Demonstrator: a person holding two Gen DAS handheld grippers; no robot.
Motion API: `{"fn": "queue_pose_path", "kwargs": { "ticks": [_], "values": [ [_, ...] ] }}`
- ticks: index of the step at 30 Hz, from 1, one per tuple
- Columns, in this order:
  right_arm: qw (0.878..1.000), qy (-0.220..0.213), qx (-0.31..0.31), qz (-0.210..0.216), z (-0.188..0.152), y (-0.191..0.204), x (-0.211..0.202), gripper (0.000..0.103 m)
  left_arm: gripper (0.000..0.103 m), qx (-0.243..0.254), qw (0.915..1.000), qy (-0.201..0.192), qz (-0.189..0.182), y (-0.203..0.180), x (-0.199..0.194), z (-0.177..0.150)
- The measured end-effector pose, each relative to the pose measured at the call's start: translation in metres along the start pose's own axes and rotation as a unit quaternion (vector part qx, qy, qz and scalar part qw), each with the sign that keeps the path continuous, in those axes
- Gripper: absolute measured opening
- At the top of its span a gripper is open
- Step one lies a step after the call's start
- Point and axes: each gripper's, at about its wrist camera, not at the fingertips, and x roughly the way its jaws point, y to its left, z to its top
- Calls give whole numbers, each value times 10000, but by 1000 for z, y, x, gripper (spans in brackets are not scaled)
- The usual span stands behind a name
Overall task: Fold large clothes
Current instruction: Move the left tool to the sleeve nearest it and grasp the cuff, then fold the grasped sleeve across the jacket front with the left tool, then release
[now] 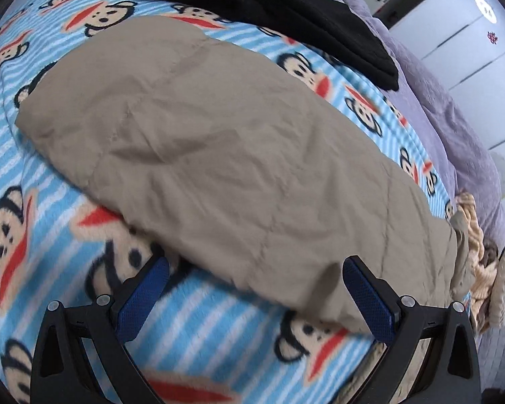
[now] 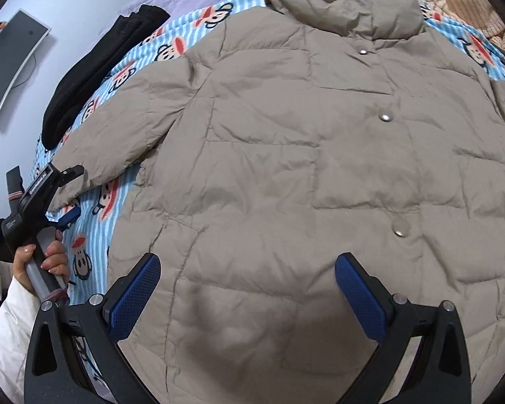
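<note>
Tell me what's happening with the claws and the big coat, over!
Left claw open at sleeve cuff. Right claw open over coat, spread flat, snaps shut. Black garment lies beside the sleeve, apart.

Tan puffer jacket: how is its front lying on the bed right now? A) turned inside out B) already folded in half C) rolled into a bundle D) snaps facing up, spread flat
D: the tan puffer jacket lies spread with silver snaps and collar visible.
</note>
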Motion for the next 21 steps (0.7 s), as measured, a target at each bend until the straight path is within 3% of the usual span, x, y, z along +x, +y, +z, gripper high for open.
{"fn": "queue_pose_path", "kwargs": {
  "ticks": [5, 7, 9, 10, 11, 12, 14, 16, 17, 18, 21],
  "values": [
    [9999, -125, -31, 97, 21, 16, 13, 103, 102, -15, 9993, -347, 141, -2, 14, 34],
    [9997, -180, -44, 133, 30, 22, 18, 103, 84, 26, 9984, -435, 354, -6, 18, 44],
    [9995, -256, -78, 152, 39, 28, 20, 103, 49, 173, 9979, -391, 478, -12, 21, 51],
    [9994, -300, -109, 149, 45, 33, 22, 103, 41, 273, 9978, -376, 467, -15, 21, 54],
    [9992, -342, -131, 136, 49, 38, 23, 103, 20, 362, 9978, -354, 422, -19, 20, 55],
    [9990, -384, -140, 151, 52, 41, 24, 103, 9, 458, 9980, -337, 288, -21, 17, 58],
    [9984, -522, -86, 188, 61, 48, 26, 101, 9, 653, 9961, -509, 320, -26, 2, 61],
    [9974, -665, -18, 271, 69, 55, 27, 76, 9, 913, 9926, -719, 356, -36, -12, 61],
    [9973, -644, 17, 343, 75, 58, 32, 43, 9, 1051, 9905, -817, 355, -41, -21, 60],
    [9973, -568, 84, 461, 79, 61, 38, 24, 9, 1220, 9875, -924, 366, -47, -30, 58],
    [9958, -519, 308, 686, 89, 66, 58, 17, 9, 1729, 9771, -1194, 340, -67, -52, 52]
  ]
}}
